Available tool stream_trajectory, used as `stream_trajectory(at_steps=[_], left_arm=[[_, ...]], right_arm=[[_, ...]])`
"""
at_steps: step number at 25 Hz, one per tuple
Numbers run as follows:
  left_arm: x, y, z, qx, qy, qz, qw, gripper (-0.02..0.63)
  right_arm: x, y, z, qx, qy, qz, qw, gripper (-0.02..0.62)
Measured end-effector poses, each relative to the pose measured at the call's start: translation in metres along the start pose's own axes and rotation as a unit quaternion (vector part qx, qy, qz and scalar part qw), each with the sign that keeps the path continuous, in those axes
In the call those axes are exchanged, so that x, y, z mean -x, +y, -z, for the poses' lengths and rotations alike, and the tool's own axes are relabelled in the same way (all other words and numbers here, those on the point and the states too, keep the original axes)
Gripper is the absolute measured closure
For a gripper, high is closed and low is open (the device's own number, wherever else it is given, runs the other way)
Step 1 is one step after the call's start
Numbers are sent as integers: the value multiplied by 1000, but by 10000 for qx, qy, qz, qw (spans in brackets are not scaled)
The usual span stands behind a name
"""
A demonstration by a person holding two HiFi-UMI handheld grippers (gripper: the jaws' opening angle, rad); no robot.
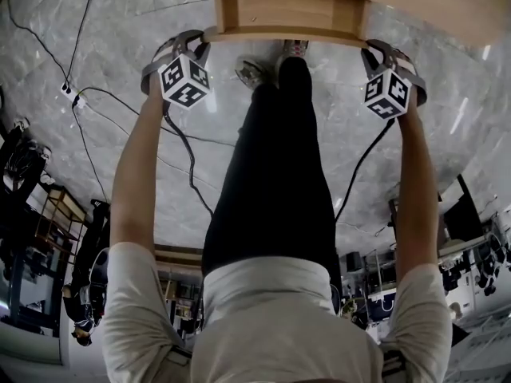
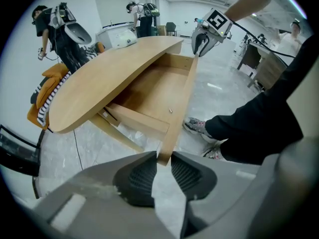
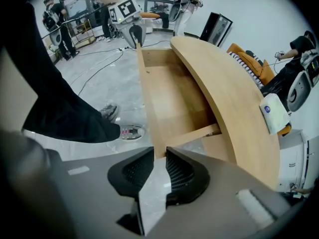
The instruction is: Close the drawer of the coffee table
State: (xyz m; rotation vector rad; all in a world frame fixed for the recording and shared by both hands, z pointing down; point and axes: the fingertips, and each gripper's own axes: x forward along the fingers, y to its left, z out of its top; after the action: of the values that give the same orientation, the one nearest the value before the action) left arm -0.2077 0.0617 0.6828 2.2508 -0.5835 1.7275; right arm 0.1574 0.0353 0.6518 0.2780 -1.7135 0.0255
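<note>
The left gripper (image 2: pixel 163 158) has its two fingers pinched on one end of the drawer front (image 2: pixel 180 101). The right gripper (image 3: pixel 160 152) pinches the other end the same way. Each one holds just the end corner of the board, up near its finger tips, so the hold is small. Both point down at the board from above.

The drawer (image 2: pixel 152 91) is pulled a long way out from under the top of the coffee table (image 2: pixel 107 78). It looks empty inside. I think nearly all the sliding is left to do.

To do it well, both hands should push away from the body together, at the same speed. If one end goes faster, the drawer may turn a little and get stuck. Push flat and straight, not down, so the fingers do not slip off the thin board. Go slow near the end so it does not bang.

The person's shoes (image 2: pixel 197 126) are on the floor right by the drawer front, on the near side, so they are not in the way.
</note>
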Motion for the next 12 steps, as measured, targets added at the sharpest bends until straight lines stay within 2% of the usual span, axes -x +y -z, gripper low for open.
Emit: stream_trajectory(at_steps=[8,12], left_arm=[[-1,20,-8,-85,75,-20,9999,494],[-5,21,-7,-170,272,-40,9995,495]], right_arm=[[-1,-21,-7,-89,55,132,9999,512],[-6,-22,-7,-132,126,115,9998,512]])
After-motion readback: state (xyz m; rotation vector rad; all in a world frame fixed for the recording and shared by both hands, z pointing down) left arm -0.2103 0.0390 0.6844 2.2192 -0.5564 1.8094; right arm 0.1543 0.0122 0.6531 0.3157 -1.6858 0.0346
